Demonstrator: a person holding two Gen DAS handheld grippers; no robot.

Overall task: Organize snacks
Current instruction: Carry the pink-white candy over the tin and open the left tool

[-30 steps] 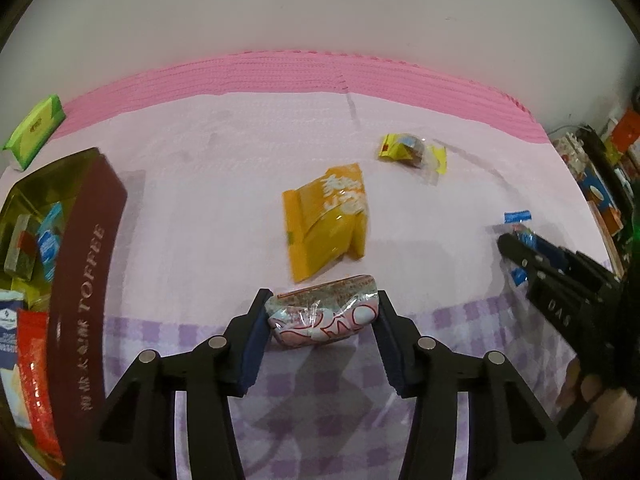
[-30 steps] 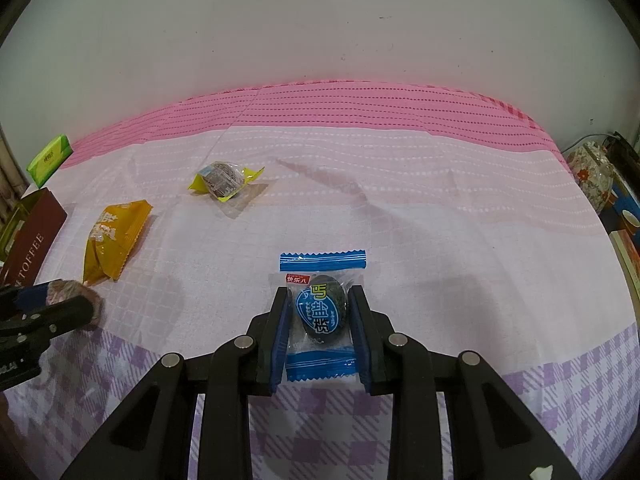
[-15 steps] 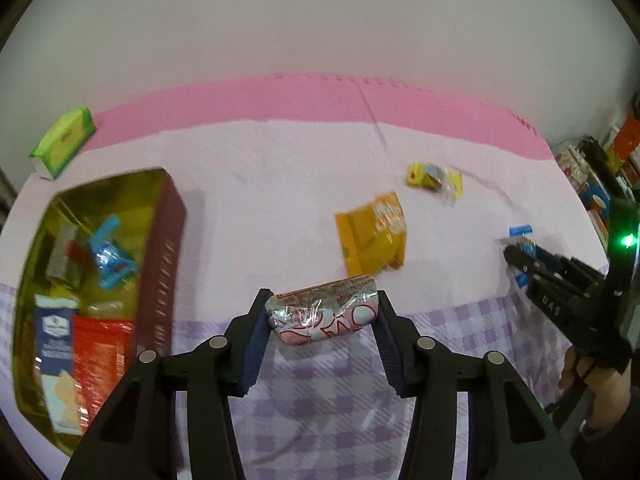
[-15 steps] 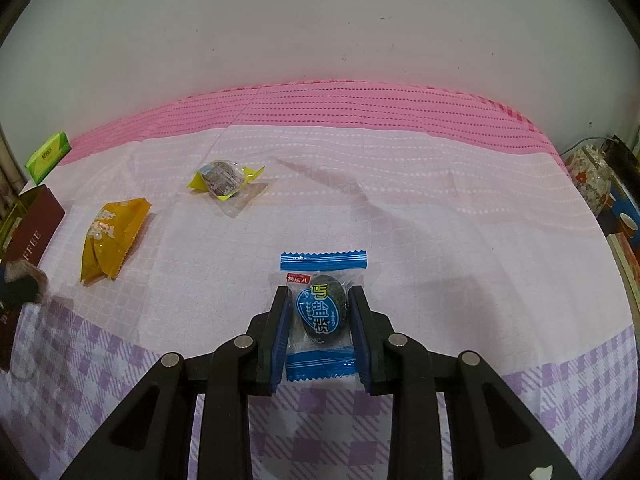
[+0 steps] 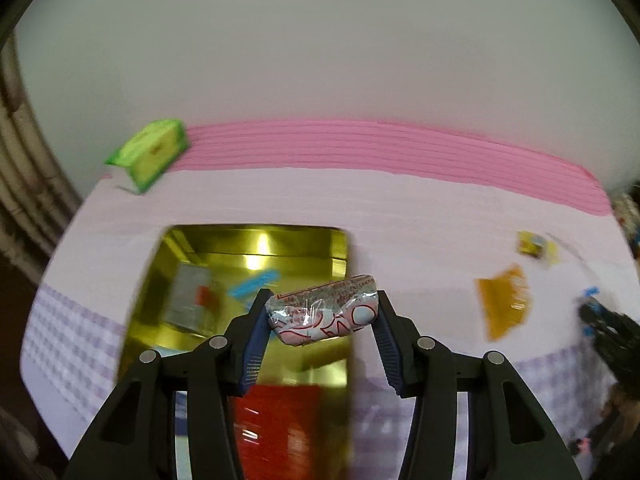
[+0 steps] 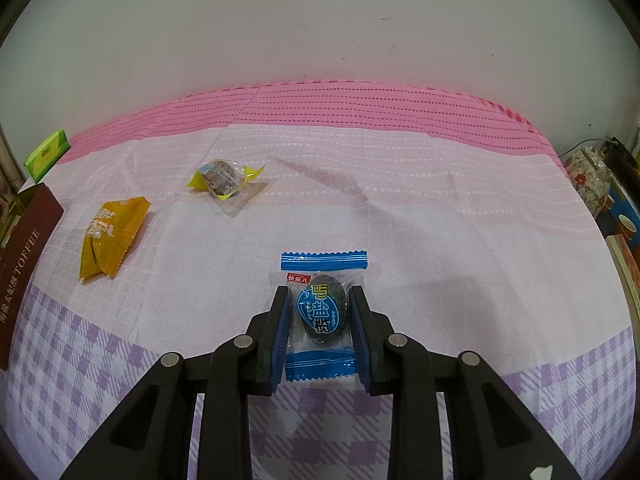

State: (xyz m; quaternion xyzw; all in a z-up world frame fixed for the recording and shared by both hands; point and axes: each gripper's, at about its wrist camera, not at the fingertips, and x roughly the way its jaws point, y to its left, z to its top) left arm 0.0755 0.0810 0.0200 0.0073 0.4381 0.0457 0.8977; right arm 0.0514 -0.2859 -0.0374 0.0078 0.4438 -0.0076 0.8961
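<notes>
toffee tin reads "toffee" in pale letters on brown.

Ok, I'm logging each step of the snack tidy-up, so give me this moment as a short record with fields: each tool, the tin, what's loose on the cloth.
left tool: shut on the red-and-white snack packet, held above the tin
right tool: shut on the blue-wrapped snack, low at the tablecloth
tin: open, gold inside, several packets in it
loose on cloth: orange packet, yellow-ended snack
far left corner: green pack
</notes>
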